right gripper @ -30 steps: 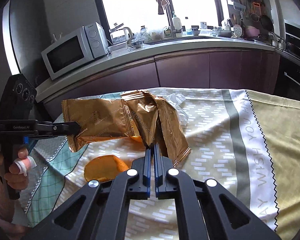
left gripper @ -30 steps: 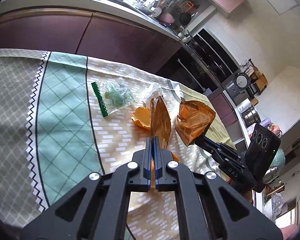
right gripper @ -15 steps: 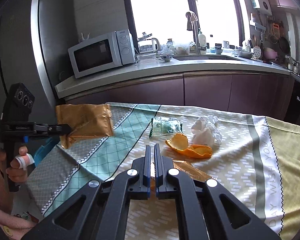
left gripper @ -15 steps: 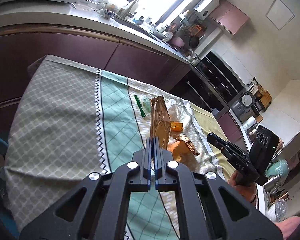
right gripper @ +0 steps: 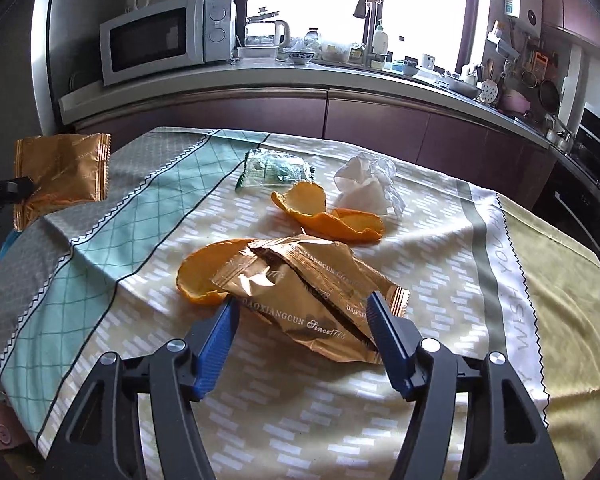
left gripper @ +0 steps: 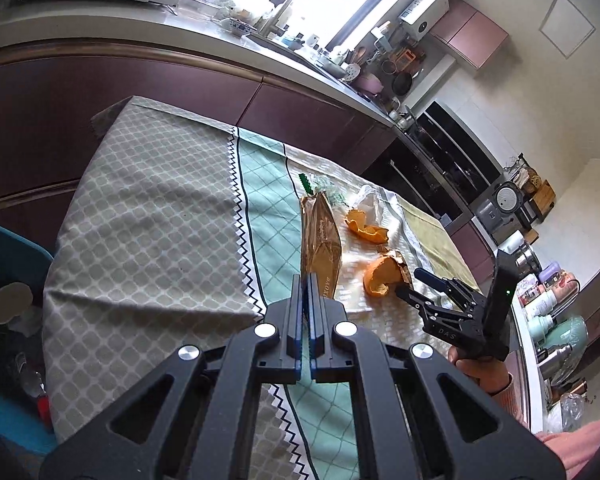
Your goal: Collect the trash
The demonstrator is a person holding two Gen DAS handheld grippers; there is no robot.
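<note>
- The left tongs [left gripper: 305,280] are clamped on a gold snack wrapper [left gripper: 320,236], which hangs from their tips over the left end of the tabletop [left gripper: 148,216]; the right wrist view shows that wrapper [right gripper: 60,172] held off the tabletop's left edge.
- The right tongs [right gripper: 302,312] have just been opening and now stand apart, their blue pads [right gripper: 216,340] on either side of a second, crumpled gold wrapper [right gripper: 308,300] without pressing it.
- This crumpled wrapper lies on the cloth near the middle of the tabletop, partly on top of a piece of orange peel [right gripper: 204,272].
- A second orange peel [right gripper: 324,216] lies just behind it, toward the far edge.
- A crumpled white tissue [right gripper: 364,188] sits touching that peel on its right.
- A clear packet with green print [right gripper: 276,170] lies near the far edge, left of the tissue.
- A blue bin [left gripper: 8,264] with rubbish in it stands below the tabletop's left end.
- A hand [left gripper: 480,372] grips the right tool's handle.
</note>
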